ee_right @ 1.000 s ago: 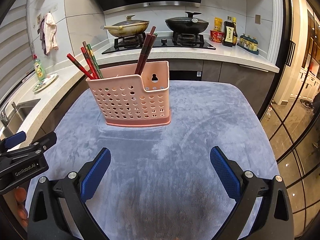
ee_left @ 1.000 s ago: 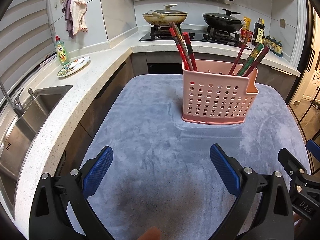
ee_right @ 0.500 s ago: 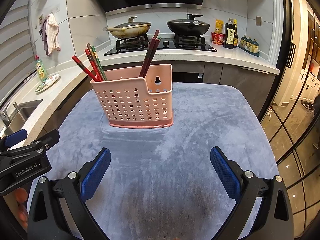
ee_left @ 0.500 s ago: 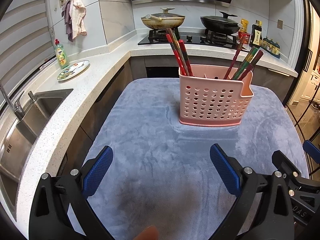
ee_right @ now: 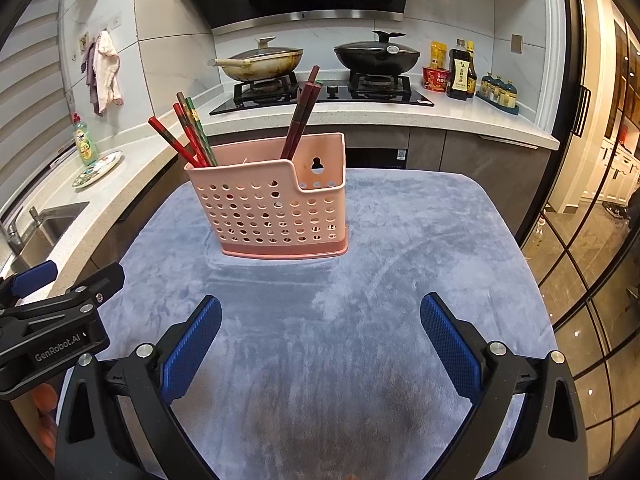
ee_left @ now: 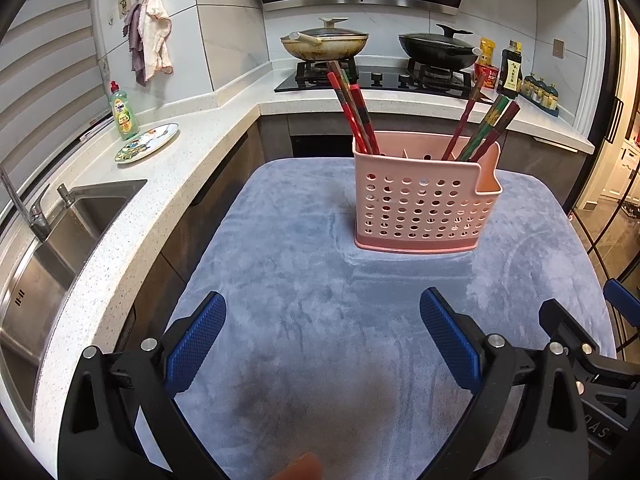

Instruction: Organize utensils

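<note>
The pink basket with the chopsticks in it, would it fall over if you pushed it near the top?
Probably, if pushed high. The pink basket stands tall on a narrow base, on a soft grey cloth that may grip its bottom. It looks like thin holed plastic, so likely light. The chopsticks lean loosely above the rim and would likely rattle or slide.

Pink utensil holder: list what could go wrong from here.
The pink utensil holder stands on soft grey cloth, so a push could tip it. The chopsticks lean outward in two bunches; a finger could snag them. Both the left gripper and right gripper are open and close together; they might collide.
</note>
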Action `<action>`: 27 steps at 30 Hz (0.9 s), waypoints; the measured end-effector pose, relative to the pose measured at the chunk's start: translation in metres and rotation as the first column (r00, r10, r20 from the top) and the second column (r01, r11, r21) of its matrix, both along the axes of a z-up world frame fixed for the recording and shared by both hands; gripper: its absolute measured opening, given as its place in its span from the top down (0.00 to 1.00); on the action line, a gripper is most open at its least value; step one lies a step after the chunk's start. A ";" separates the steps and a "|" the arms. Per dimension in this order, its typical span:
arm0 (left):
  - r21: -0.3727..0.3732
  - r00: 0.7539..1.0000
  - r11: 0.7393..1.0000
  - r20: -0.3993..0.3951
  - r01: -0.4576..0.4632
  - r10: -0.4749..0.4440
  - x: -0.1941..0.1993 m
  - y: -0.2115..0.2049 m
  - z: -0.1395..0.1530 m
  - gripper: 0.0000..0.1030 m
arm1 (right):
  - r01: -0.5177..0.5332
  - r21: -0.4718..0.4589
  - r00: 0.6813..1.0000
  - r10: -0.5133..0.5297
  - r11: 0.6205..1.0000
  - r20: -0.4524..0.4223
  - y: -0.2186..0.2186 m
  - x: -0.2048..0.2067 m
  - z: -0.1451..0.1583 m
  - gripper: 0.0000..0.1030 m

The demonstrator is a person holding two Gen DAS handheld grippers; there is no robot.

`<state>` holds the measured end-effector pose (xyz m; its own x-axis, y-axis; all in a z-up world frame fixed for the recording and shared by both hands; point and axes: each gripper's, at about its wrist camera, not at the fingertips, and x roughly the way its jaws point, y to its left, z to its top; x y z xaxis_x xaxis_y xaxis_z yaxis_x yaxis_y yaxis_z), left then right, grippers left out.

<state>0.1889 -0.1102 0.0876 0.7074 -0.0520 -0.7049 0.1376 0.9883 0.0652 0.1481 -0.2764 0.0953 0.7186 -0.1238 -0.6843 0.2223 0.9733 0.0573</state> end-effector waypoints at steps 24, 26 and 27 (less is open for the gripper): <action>0.004 1.000 1.000 0.011 -0.016 0.016 0.031 -0.011 0.000 0.09 | -0.010 0.009 1.000 0.010 1.000 -0.001 -0.005 0.034 -0.004 0.07; 0.007 1.000 1.000 0.012 -0.016 0.016 0.032 -0.012 0.000 0.09 | -0.009 0.009 1.000 0.009 1.000 -0.002 -0.006 0.038 -0.004 0.07; 0.007 1.000 1.000 0.012 -0.015 0.015 0.035 -0.013 -0.001 0.09 | -0.009 0.008 1.000 0.009 1.000 -0.003 -0.007 0.039 -0.005 0.07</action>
<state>0.2235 -0.1233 0.0868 0.7161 -0.0360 -0.6971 0.1218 0.9898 0.0740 0.1868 -0.2831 0.0903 0.7177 -0.1123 -0.6873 0.2141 0.9747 0.0643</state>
